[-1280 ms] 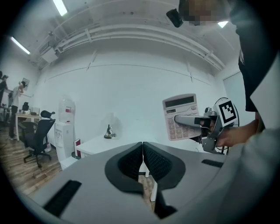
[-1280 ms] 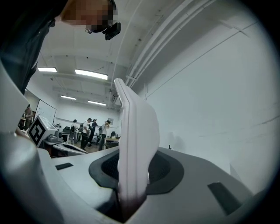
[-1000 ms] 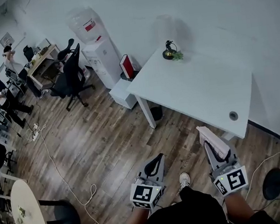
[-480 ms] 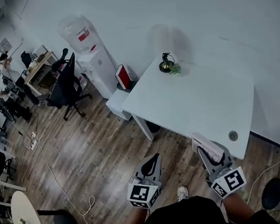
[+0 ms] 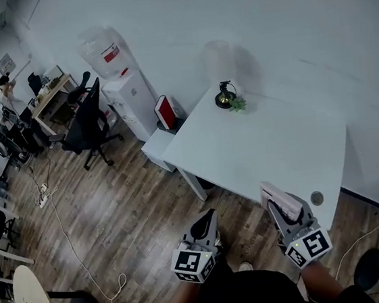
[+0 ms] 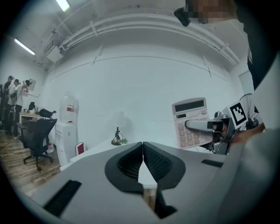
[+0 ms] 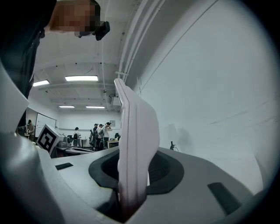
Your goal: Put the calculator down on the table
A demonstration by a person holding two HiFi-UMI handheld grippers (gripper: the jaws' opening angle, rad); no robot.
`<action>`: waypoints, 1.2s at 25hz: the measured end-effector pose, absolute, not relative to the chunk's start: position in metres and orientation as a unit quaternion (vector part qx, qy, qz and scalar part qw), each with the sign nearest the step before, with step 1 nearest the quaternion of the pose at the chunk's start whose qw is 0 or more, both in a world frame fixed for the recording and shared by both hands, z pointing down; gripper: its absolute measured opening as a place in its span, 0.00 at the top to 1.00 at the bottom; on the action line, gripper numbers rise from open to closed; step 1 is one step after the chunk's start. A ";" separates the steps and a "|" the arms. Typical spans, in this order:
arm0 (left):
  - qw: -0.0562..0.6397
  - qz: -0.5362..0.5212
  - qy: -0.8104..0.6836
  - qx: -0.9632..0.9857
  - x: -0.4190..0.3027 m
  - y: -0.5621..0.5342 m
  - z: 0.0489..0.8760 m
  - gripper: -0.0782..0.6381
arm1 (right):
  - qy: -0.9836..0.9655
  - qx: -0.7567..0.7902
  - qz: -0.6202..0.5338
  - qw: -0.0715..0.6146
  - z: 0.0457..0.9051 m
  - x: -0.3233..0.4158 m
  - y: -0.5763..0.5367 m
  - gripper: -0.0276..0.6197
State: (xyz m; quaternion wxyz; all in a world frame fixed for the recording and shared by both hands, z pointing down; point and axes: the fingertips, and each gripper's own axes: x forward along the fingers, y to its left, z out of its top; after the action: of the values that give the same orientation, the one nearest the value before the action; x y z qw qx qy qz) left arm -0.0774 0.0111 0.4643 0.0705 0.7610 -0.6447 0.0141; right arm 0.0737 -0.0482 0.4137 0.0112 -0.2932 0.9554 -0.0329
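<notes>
A pale pink calculator (image 5: 277,196) stands on edge in my right gripper (image 5: 282,206), whose jaws are shut on its lower part. In the head view it hangs over the near edge of the white table (image 5: 263,139). The right gripper view shows the calculator (image 7: 135,144) edge-on, rising between the pads. From the left gripper view I see its keys and display (image 6: 190,120) with the right gripper's finger (image 6: 203,125) across them. My left gripper (image 5: 203,226) is over the wooden floor just short of the table, its jaws (image 6: 142,151) shut on nothing.
A small dark ornament with a green plant (image 5: 228,99) stands at the table's far corner, and a cable hole (image 5: 316,198) sits near its front edge. A water dispenser (image 5: 122,70), a red book (image 5: 165,111), a low white box (image 5: 156,144) and an office chair (image 5: 91,121) stand to the left.
Both grippers have moved forward towards the table. The calculator, before over the floor, now reaches over the table's near edge. The grip is unchanged.
</notes>
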 end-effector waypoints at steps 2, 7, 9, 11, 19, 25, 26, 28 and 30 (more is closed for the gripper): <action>0.076 0.015 -0.645 0.761 -0.086 -0.001 0.469 0.86 | 0.956 -0.291 -0.038 0.009 0.417 0.065 -0.060 0.75; 0.077 0.008 -0.632 0.771 -0.105 -0.043 0.465 0.86 | 0.954 -0.299 -0.033 0.007 0.412 0.042 -0.094 0.75; 0.069 0.010 -0.624 0.778 -0.112 -0.062 0.462 0.86 | 0.950 -0.310 -0.038 0.012 0.411 0.034 -0.113 0.75; 0.065 0.011 -0.619 0.783 -0.121 -0.080 0.460 0.86 | 0.944 -0.326 -0.056 0.024 0.411 0.026 -0.132 0.75; 0.073 0.010 -0.596 0.799 -0.163 -0.145 0.461 0.86 | 0.936 -0.345 -0.065 0.012 0.411 -0.019 -0.191 0.75; 0.075 0.026 -0.574 0.815 -0.201 -0.193 0.473 0.86 | 0.924 -0.361 -0.121 0.032 0.425 -0.044 -0.229 0.75; 0.073 0.029 -0.568 0.820 -0.205 -0.201 0.473 0.86 | 0.922 -0.364 -0.125 0.033 0.426 -0.047 -0.235 0.75; 0.070 0.034 -0.550 0.832 -0.209 -0.216 0.476 0.86 | 0.918 -0.373 -0.128 0.028 0.428 -0.053 -0.246 0.75; 0.061 0.041 -0.525 0.848 -0.208 -0.229 0.481 0.86 | 0.913 -0.385 -0.136 0.024 0.434 -0.056 -0.256 0.75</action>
State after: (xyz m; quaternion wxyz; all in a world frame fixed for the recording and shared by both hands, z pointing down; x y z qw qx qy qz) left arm -0.2084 -0.2295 0.4805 0.0611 0.8477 -0.5254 0.0411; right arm -0.0562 -0.2561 0.4339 0.0243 -0.3848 0.9126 -0.1359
